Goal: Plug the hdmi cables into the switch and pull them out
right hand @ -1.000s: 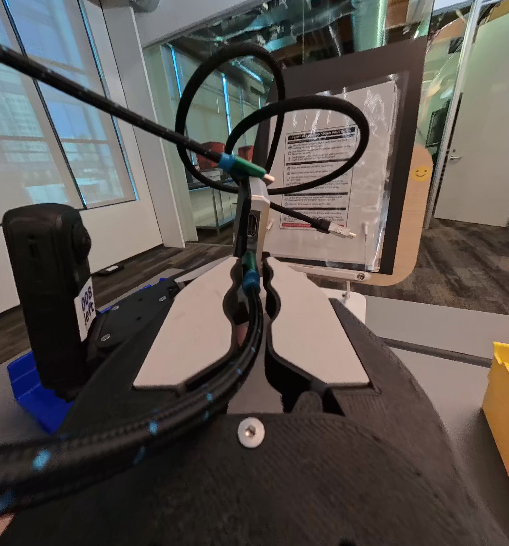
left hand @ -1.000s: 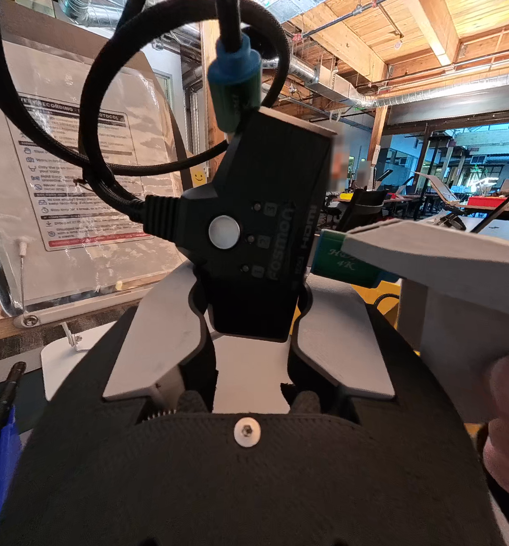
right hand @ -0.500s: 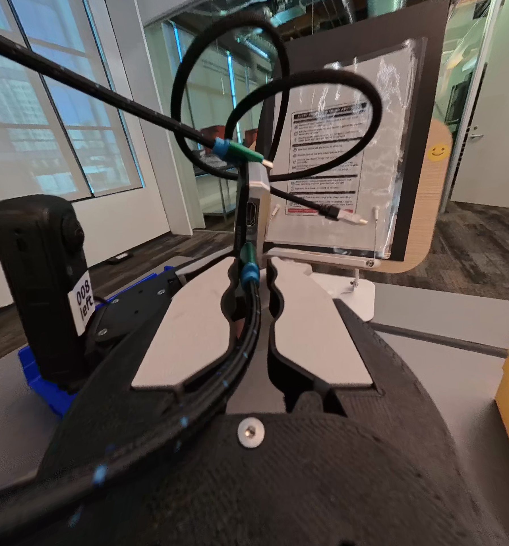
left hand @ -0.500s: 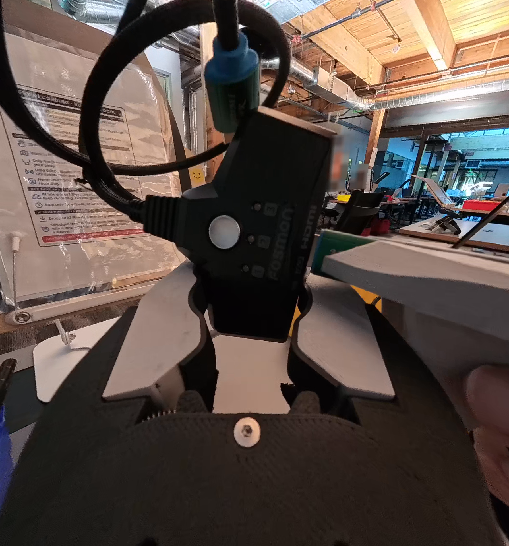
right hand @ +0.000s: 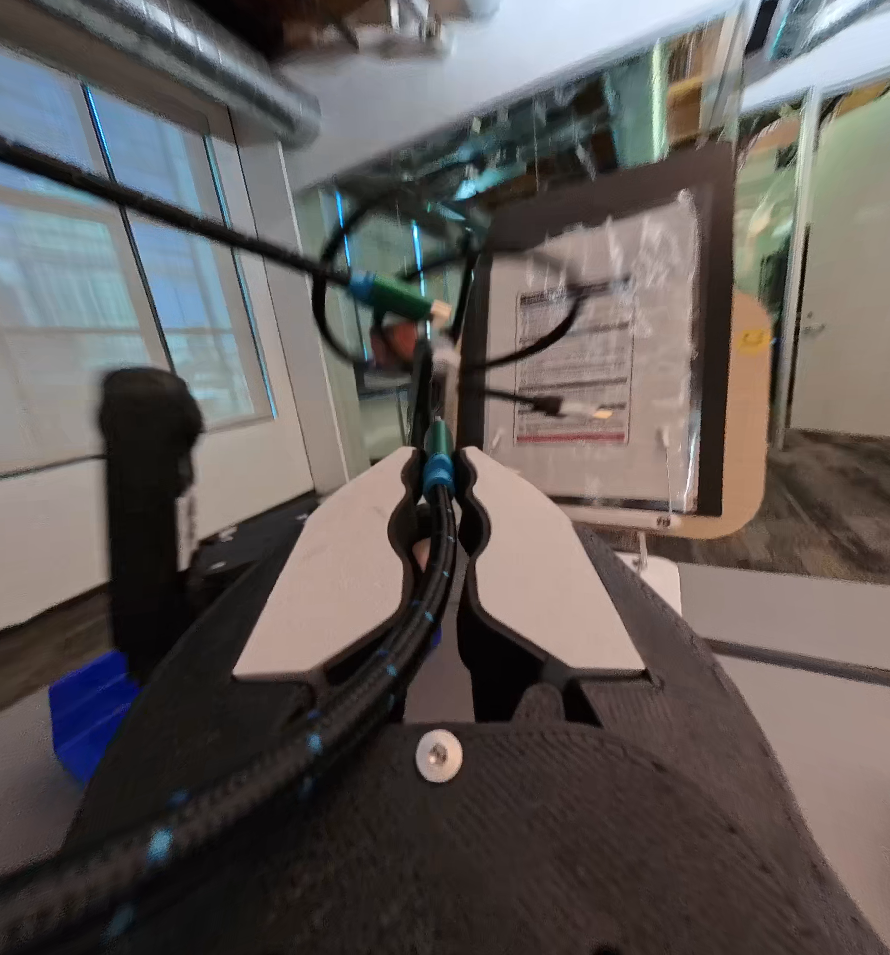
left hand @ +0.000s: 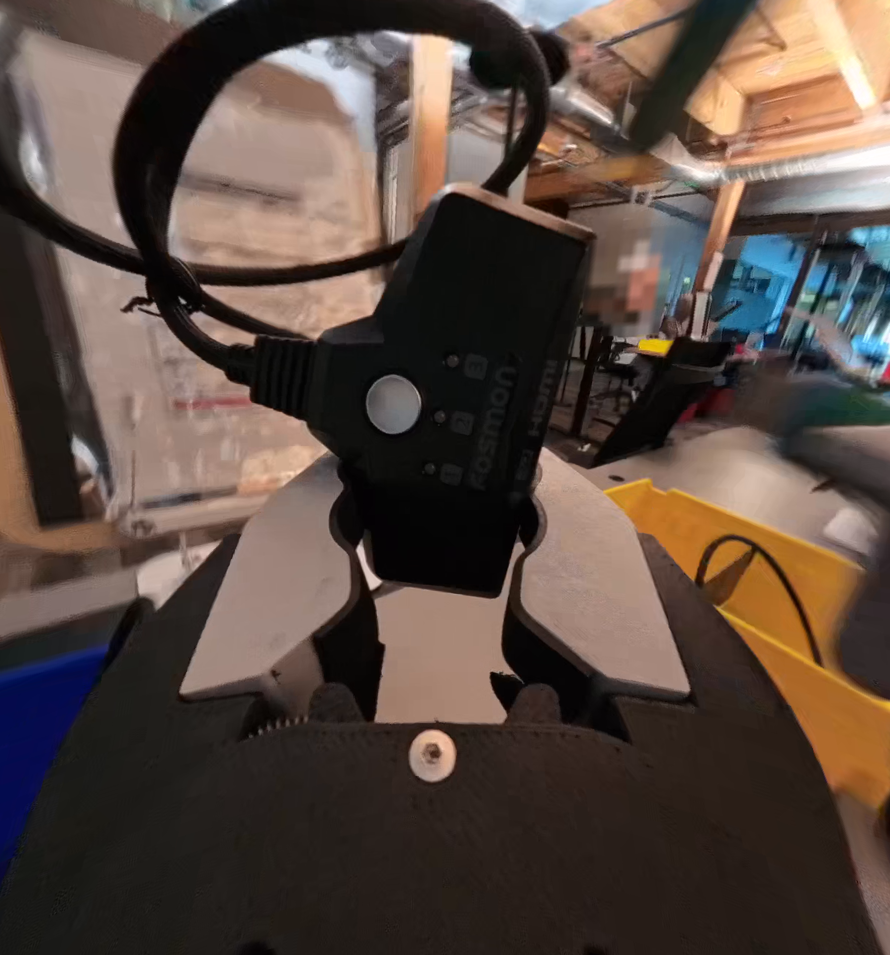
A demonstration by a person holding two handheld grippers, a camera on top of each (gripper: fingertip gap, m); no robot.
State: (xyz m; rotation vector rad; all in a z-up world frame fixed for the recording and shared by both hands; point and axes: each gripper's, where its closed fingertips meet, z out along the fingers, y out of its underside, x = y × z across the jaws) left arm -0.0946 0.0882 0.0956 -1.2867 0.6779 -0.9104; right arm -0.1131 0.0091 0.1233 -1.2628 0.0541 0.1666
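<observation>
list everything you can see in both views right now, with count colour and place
hdmi switch: 1, black, clamped in left tool
switch's own lead: 1, black, looped above the switch
hdmi cable: 1, black braid, green and blue plug, in right tool
second hdmi cable: 1, green and blue plug, in the air past the right tool
yellow bin: 1, right of left tool
blue bin: 1, low left
sign stand: 1, behind
left tool: 1, grey fingers
right tool: 1, grey fingers
</observation>
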